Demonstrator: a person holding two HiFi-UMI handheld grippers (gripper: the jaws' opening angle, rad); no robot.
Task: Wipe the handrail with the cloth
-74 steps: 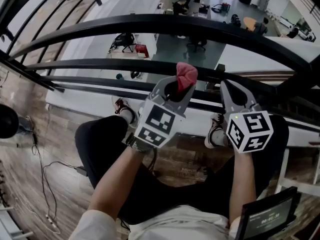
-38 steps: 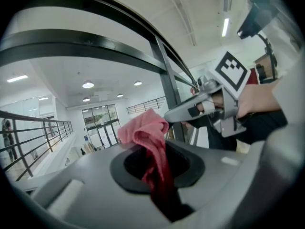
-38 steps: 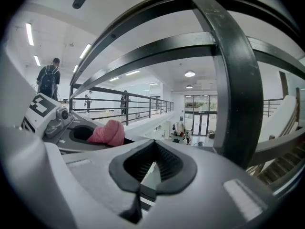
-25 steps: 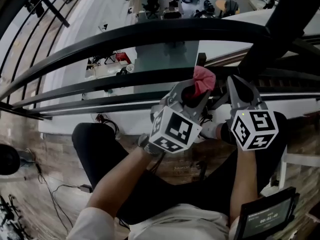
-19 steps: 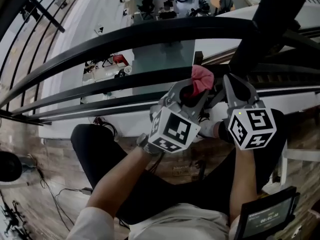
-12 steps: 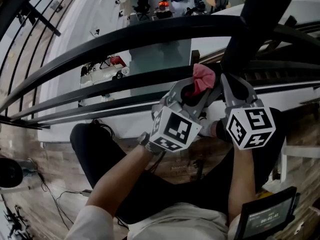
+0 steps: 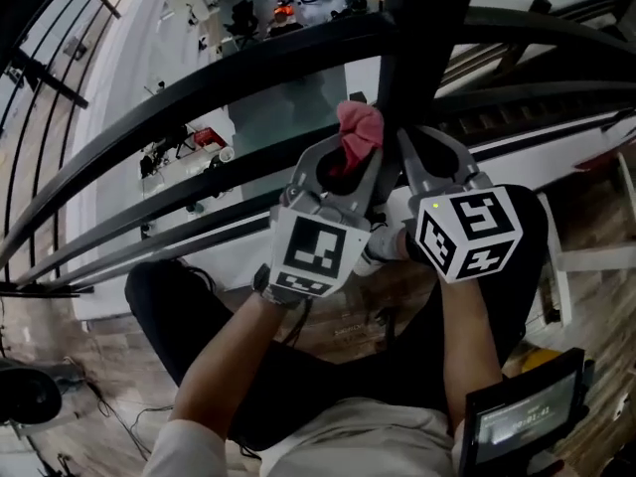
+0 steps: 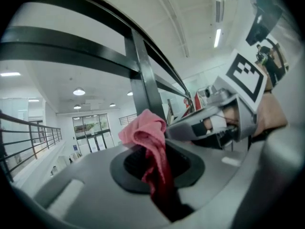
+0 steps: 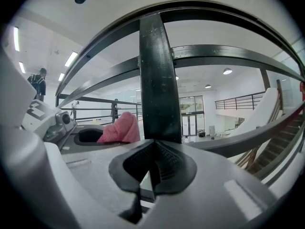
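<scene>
The pink cloth (image 7: 359, 127) is pinched in the closed left tongs (image 7: 345, 162), just ahead of them, near the handrail (image 7: 219, 85). The right tongs (image 7: 429, 157) are shut on nothing. Wiping seems in hand. Next, the cloth should be pressed to the rail and drawn along.

Seen from the head view, the cloth (image 7: 358, 127) is held between the jaws of the left gripper (image 7: 343, 167) and stands out at its 12 o'clock. The post (image 7: 422, 48) is found just beside the cloth, at its 2 o'clock. The right gripper (image 7: 429, 157) is set close at the left gripper's 3 o'clock, under the post. The handrail (image 7: 199, 78) is run across behind both. A screen (image 7: 522, 420) is seen at 5 o'clock.
</scene>
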